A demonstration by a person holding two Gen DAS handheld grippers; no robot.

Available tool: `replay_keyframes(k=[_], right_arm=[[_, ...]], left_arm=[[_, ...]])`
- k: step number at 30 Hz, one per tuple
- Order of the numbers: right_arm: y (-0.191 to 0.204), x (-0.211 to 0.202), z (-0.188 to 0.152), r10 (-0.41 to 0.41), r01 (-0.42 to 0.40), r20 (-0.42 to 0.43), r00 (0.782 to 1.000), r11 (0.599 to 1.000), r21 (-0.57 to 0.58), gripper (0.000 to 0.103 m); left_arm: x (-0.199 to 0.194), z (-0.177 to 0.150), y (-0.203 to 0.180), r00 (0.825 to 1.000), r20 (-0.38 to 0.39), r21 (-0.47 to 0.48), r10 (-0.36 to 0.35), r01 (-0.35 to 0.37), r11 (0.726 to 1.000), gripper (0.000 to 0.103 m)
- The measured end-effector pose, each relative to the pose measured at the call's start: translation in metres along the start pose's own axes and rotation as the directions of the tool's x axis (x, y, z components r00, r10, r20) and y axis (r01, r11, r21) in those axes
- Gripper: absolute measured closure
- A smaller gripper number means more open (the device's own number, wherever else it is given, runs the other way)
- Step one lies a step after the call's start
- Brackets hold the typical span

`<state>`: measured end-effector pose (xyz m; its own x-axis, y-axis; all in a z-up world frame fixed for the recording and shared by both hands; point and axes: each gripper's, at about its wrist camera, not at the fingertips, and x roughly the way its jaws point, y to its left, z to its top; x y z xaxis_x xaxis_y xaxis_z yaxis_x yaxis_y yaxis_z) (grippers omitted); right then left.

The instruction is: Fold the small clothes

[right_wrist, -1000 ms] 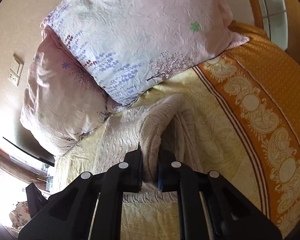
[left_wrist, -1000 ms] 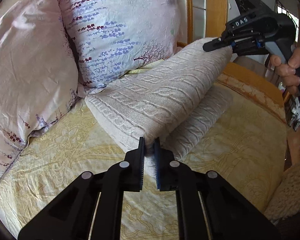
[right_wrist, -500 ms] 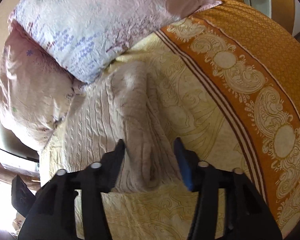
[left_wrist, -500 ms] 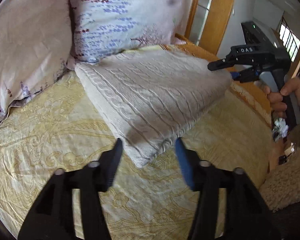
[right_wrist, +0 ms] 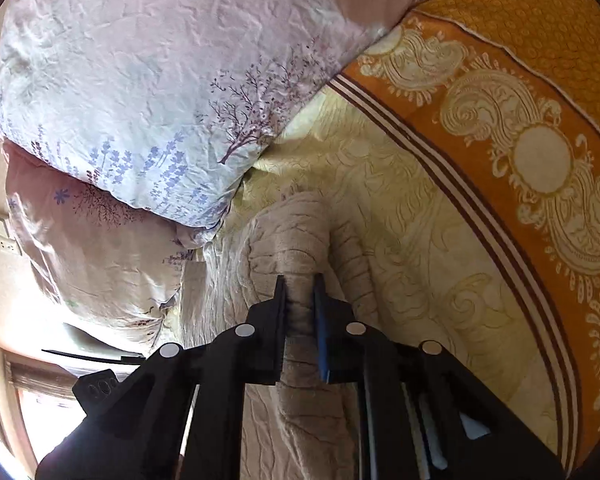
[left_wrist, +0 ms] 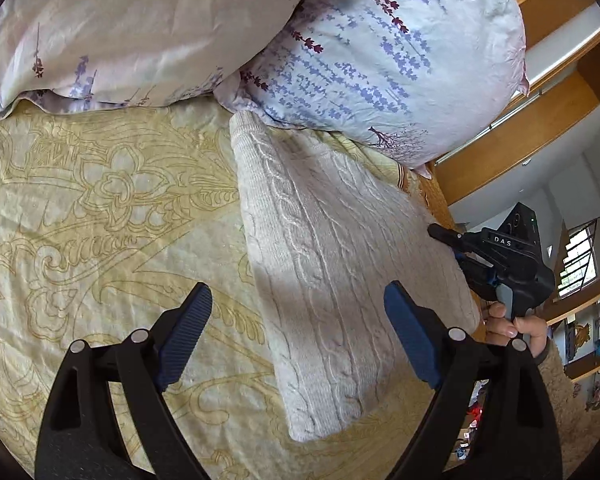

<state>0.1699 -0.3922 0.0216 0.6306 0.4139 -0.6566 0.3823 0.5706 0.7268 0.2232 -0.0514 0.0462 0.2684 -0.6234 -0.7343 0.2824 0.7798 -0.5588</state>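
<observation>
Now I'm pinching the sweater edge with my right gripper; my left gripper is hanging spread above it, sweater lying folded on the bed beside the pillows.

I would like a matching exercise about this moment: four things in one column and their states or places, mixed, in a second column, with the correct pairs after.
Things:
1. left gripper
2. right gripper
3. knitted sweater
4. flowered pillow

States or places:
A. lies folded on the yellow bedspread
B. jaws shut on a fold of knit
C. rests over the sweater's far edge
D. jaws wide open, holding nothing

Pairs: 1-D, 2-B, 3-A, 4-C
</observation>
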Motion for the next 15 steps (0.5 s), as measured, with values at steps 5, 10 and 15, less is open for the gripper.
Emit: replay_keyframes(k=[5,10,15], right_arm=[[0.002,-0.007,0.006,-0.048,0.050,0.059,0.997,0.998,-0.029,0.094],[-0.007,0.009,0.002,-0.130,0.130,0.007,0.992,0.990,-0.047,0.094],[-0.002,0.021,-0.004,-0.226,0.226,0.018,0.974,0.967,-0.118,0.094]], left_arm=[[0.010,0.007,-0.007,0.999,-0.008,0.049,0.036,-0.036,0.998,0.015],[0.021,0.013,-0.024,0.992,-0.008,0.143,0.129,-0.127,0.982,0.015],[0.037,0.017,-0.029,0.979,-0.038,0.192,0.199,-0.189,0.963,0.012]])
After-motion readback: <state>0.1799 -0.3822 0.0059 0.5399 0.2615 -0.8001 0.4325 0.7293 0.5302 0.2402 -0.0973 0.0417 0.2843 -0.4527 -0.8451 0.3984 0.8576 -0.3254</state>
